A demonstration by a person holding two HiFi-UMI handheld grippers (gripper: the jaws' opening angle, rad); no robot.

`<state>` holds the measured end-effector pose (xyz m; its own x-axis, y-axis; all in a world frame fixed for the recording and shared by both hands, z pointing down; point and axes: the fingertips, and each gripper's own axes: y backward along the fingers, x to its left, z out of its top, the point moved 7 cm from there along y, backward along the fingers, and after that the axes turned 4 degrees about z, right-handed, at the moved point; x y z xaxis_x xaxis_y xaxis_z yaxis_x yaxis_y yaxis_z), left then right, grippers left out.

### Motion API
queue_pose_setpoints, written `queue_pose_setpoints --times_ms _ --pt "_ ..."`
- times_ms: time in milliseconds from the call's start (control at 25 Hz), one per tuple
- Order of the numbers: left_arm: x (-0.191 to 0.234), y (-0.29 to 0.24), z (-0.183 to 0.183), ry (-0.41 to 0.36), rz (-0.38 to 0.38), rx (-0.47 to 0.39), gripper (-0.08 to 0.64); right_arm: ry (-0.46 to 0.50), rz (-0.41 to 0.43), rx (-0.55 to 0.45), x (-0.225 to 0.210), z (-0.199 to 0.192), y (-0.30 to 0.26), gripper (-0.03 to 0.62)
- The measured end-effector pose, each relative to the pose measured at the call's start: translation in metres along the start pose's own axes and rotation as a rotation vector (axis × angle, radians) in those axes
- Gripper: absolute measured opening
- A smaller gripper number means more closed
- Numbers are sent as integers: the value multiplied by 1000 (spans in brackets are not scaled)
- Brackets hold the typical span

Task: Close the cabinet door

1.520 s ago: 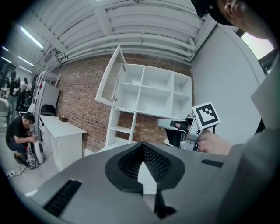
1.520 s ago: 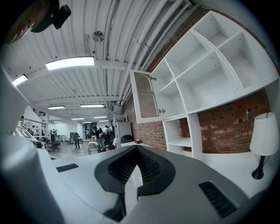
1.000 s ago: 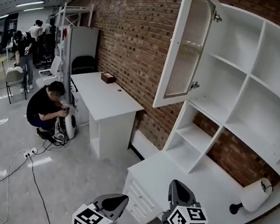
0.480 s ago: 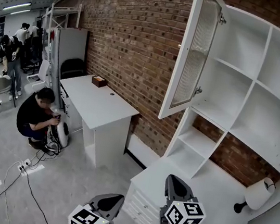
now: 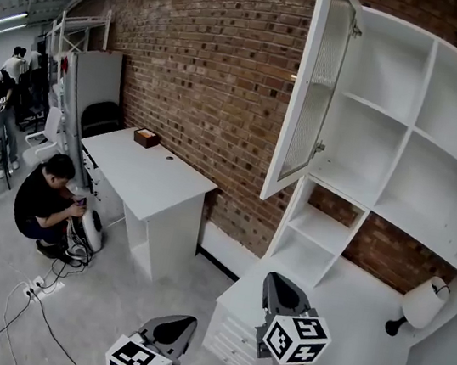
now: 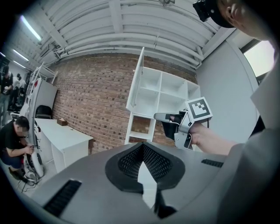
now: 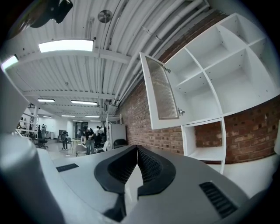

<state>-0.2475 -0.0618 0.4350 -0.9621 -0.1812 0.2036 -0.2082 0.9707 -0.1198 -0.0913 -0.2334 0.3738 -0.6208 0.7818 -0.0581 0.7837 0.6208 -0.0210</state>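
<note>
Open air before the outswung cabinet door [image 5: 311, 96], white countertop [image 5: 352, 326] underneath

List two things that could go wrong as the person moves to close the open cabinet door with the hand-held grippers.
1. The cabinet door has a ribbed glass panel; a shut right hand-held gripper pushing there might slip or stress the glass, so the white frame seems safer.
2. The door stands wide open from the shelf unit; a hard shove could slam it.
</note>
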Motion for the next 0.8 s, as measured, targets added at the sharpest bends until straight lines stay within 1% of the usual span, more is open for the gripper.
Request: queue_pose_setpoints --times_ms 200,360,520,720,760,800 --pt "9 0 1 24 -22 4 8 20 6 0 7 5 -12 28" --pt "13 -1 6 25 -18 -1 8 29 14 -6 6 11 -22 28" --pt "11 -12 13 8 -8 -9 8 39 28 -11 -5 19 -38 29" --pt "4 -33 16 5 -3 -6 8 54 54 -4 -24 27 -64 34" --pt "2 -37 18 1 -5 -3 8 55 57 -3 -28 29 -70 42" --pt "1 -42 19 -3 -7 0 8 56 60 -2 -32 32 -76 75"
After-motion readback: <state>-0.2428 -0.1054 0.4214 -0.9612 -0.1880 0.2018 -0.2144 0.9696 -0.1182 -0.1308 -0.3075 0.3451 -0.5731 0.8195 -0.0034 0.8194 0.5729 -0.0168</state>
